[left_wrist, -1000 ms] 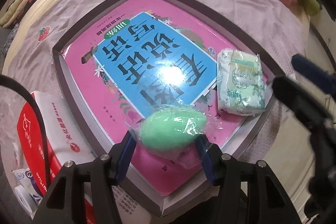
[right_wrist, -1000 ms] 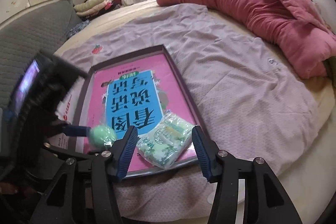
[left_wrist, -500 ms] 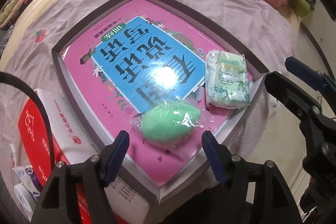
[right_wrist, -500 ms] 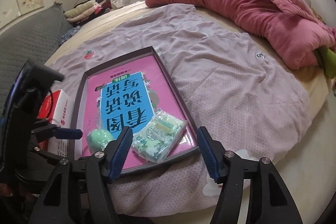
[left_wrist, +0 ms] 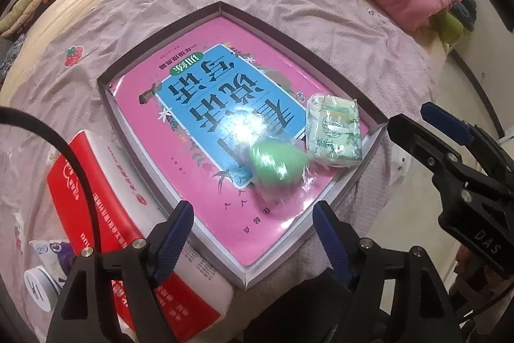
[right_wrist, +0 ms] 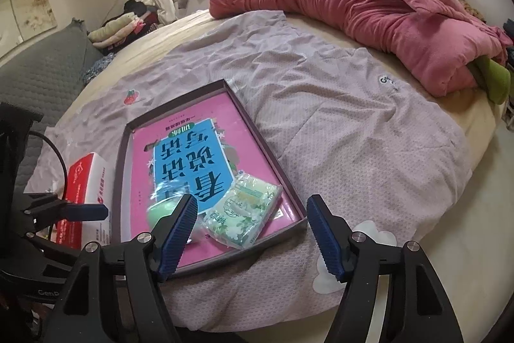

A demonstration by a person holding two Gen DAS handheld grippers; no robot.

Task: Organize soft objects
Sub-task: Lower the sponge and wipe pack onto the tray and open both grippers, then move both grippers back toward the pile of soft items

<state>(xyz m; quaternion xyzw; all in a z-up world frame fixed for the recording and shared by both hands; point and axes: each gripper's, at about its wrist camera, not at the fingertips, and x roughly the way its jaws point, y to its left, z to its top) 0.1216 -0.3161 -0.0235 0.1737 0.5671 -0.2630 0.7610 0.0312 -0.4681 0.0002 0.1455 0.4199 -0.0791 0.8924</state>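
At the left, outside the tray, a red and white carton [left_wrist: 106,214] lies on the bedspread [left_wrist: 321,8], with a small white jar [left_wrist: 38,285] near it. The shallow dark-walled tray [left_wrist: 106,105] is nearly filled by a pink book [left_wrist: 199,130], which lies flat in it. On the book's near right corner a green soft ball in clear wrap [left_wrist: 278,164] is seen, blurred, just beside a tissue pack [left_wrist: 334,130] to its right.

The ball is judged light, squashy and slippery in its film; it would best be taken across its middle. The tissue pack is judged light and yielding, best held across its short sides.

The left claw [left_wrist: 250,230] has just been opening and holds nothing. The right claw [right_wrist: 252,230] has likewise been opening; the tissue pack lies free between its spread fingers.
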